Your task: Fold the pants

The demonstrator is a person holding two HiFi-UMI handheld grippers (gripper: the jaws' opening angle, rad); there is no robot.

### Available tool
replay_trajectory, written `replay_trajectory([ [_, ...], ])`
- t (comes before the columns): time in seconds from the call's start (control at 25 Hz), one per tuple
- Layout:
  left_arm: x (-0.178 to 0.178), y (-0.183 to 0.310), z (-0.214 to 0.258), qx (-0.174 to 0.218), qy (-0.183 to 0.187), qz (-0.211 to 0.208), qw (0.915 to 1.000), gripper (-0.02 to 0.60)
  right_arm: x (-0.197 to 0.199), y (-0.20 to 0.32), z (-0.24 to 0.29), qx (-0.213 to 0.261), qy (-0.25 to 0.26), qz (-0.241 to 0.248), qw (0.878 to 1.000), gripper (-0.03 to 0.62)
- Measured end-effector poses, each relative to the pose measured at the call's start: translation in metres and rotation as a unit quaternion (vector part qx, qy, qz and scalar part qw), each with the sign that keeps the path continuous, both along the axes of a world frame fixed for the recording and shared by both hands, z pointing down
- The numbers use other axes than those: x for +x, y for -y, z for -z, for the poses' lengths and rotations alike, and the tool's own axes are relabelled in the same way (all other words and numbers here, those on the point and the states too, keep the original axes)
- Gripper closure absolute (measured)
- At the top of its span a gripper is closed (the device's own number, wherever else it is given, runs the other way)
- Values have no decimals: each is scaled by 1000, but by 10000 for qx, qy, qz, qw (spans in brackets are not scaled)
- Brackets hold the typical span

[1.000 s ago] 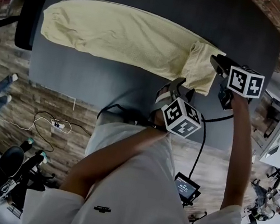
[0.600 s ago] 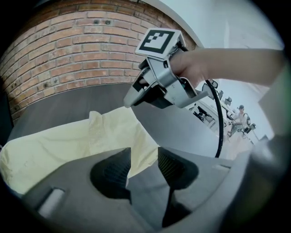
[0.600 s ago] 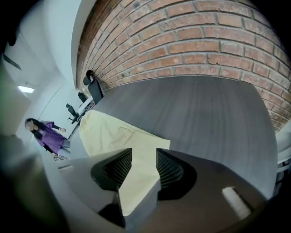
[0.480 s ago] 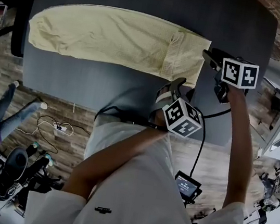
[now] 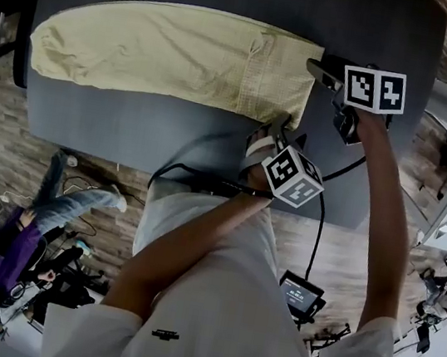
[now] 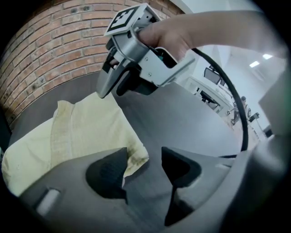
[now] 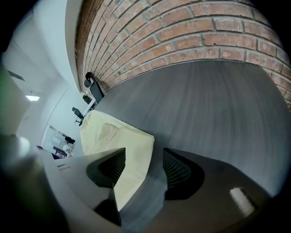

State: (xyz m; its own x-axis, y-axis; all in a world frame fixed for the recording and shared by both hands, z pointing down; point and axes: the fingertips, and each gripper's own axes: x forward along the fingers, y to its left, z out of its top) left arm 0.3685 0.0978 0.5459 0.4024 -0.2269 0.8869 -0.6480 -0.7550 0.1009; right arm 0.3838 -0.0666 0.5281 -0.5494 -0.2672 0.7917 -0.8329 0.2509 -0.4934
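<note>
Pale yellow pants (image 5: 160, 50), laid lengthwise across the upper half of the head view on the dark counter (image 5: 171, 136). Left hand-held gripper (image 6: 144, 166) released, jaws just opened wider, lower right corner of the cloth lying loose between them. Right hand-held gripper (image 7: 144, 168) likewise released, jaws just opened, upper right edge of the cloth between them, unpinched. Cloth judged light, soft and limp, likely to sag and crease if lifted at one point. Best taken at both corners of the right end, through all layers, well past the hem.
</note>
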Motion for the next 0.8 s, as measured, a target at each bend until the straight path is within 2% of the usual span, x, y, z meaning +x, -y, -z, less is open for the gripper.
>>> replay_trajectory([
  [0.08,-3,4,-6,69,112,103,9999,346,0,3,-5,-22,10,2,10000,329],
  [0.2,-10,10,-8,229,251,233,9992,423,-3,5,-10,-27,53,4,10000,336],
  [0.24,-11,11,-7,247,267,248,9990,459,-4,5,-11,-40,51,8,10000,363],
  [0.4,-13,12,-4,200,202,213,9994,495,-6,3,-14,-95,15,-23,10000,561],
  [0.44,-14,12,-3,188,176,200,9995,502,-6,3,-14,-104,44,-63,9999,576],
  [0.6,-13,9,5,103,-37,193,9998,520,-1,1,-9,-67,71,-171,9998,579],
  [0.8,-1,1,17,-156,-506,190,9984,526,14,-11,1,-18,18,-234,9997,579],
])
